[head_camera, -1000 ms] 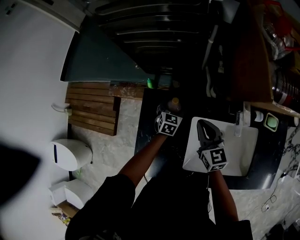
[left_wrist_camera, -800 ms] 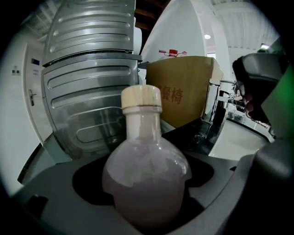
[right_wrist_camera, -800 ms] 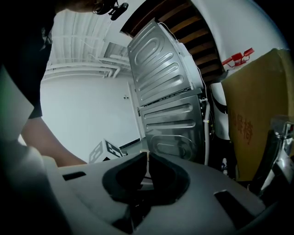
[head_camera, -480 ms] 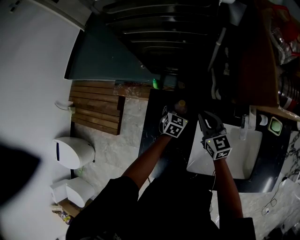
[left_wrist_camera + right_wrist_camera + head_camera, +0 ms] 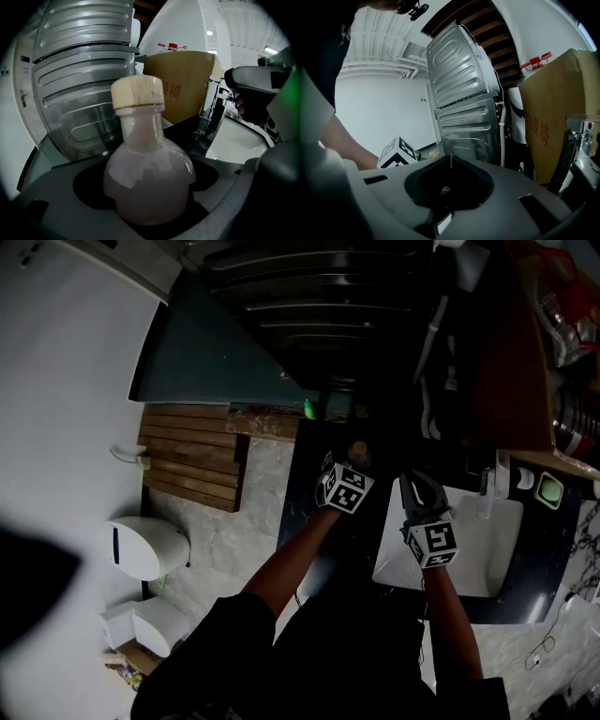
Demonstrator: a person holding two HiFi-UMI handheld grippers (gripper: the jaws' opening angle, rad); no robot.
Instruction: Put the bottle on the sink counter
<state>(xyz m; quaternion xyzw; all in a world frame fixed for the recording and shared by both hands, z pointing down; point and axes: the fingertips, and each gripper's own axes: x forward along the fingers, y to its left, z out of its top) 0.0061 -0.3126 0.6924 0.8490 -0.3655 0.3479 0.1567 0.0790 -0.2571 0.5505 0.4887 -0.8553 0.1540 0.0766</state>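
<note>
A round-bellied bottle (image 5: 147,183) of pale pinkish liquid with a cork stopper (image 5: 138,91) fills the left gripper view, upright. My left gripper (image 5: 347,468) is shut on its belly. In the head view only the bottle's cork top (image 5: 357,450) shows, above the black sink counter (image 5: 314,521); whether it touches the counter I cannot tell. My right gripper (image 5: 419,486) hovers at the left rim of the white sink (image 5: 497,563), jaws shut with nothing between them (image 5: 450,161).
A tap (image 5: 487,486) stands at the sink's far rim, a green dish (image 5: 548,490) beside it. A brown cardboard box (image 5: 183,89) and a ribbed steel appliance (image 5: 84,79) rise behind the counter. A small green item (image 5: 309,409) sits at the counter's far end.
The view has shifted. My left gripper with the bottle went slightly right along the counter. My right gripper drew in to the sink's left rim, then came back a little.
</note>
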